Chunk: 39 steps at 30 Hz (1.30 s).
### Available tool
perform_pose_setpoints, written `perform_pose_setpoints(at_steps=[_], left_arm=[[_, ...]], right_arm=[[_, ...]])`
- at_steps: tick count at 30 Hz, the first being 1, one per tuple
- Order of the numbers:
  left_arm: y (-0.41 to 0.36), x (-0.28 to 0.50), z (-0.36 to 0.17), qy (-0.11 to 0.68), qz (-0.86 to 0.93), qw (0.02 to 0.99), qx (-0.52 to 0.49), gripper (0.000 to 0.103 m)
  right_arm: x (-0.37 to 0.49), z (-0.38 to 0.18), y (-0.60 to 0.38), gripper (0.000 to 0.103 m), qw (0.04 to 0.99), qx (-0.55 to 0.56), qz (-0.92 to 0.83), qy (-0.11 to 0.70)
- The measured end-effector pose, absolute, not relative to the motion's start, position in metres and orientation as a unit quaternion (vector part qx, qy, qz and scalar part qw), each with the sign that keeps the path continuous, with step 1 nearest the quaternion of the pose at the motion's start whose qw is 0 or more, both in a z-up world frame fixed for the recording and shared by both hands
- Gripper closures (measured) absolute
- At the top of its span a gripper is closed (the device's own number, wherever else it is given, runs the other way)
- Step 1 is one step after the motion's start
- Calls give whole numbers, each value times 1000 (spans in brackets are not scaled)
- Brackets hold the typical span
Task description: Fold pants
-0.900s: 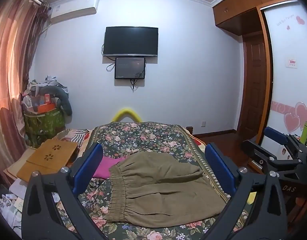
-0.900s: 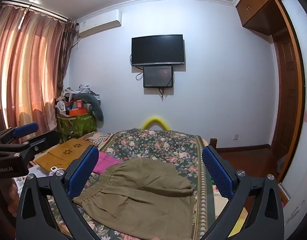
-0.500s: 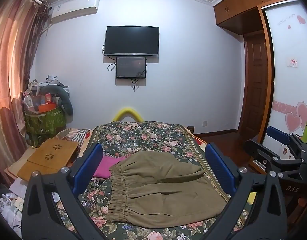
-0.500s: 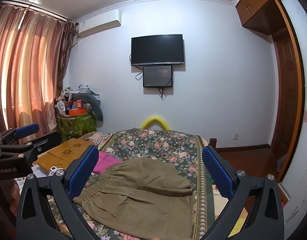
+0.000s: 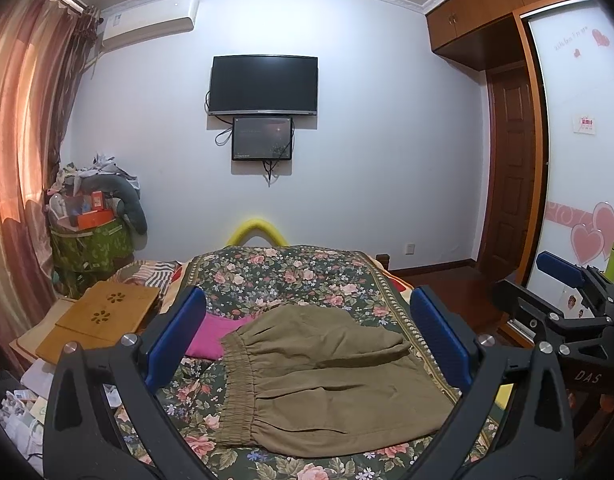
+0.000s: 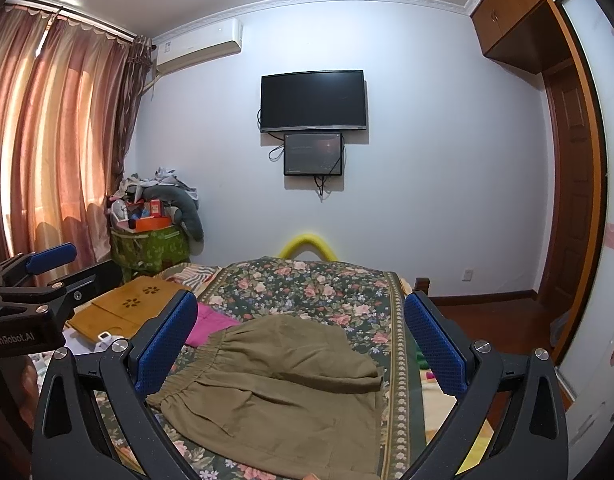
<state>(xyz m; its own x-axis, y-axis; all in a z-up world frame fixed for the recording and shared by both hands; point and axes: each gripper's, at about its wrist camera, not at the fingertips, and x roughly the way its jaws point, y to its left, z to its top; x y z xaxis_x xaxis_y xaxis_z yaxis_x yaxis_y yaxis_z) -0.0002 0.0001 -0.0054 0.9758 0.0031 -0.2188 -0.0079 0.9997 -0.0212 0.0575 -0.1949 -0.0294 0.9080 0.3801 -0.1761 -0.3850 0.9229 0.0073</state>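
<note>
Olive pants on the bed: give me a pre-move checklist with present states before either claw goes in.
1. Left claw open: ok.
2. Right claw open: ok.
3. Both claws empty: ok.
4. Olive pants lie on the floral bedspread, already folded over: ok.
5. Pink cloth apart from waistband: not ok, it touches or tucks under.
6. Near hem fully in view: cannot tell.
</note>
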Motion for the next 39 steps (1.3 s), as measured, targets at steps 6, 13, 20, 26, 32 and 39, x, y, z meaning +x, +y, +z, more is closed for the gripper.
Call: perform_pose_setpoints(at_steps=[6,13,20,26,32,39], left_arm=[[2,0,-5,110,0,994,-18,0],[2,1,-6,112,1,993,-19,0],[3,3,-6,114,1,993,-20,0],[3,4,-6,113,1,993,-21,0],[2,4,-5,113,1,993,-21,0],[3,5,-6,114,0,993,-19,0]], right_arm=[[54,-27,-195,0,977,-16,195,86],[53,-27,-194,0,977,-14,196,89],[53,-28,-193,0,977,-14,195,89],[54,-28,-194,0,977,-14,194,91],[54,-28,-194,0,977,-13,194,91],[56,-30,-195,0,977,-12,193,94]])
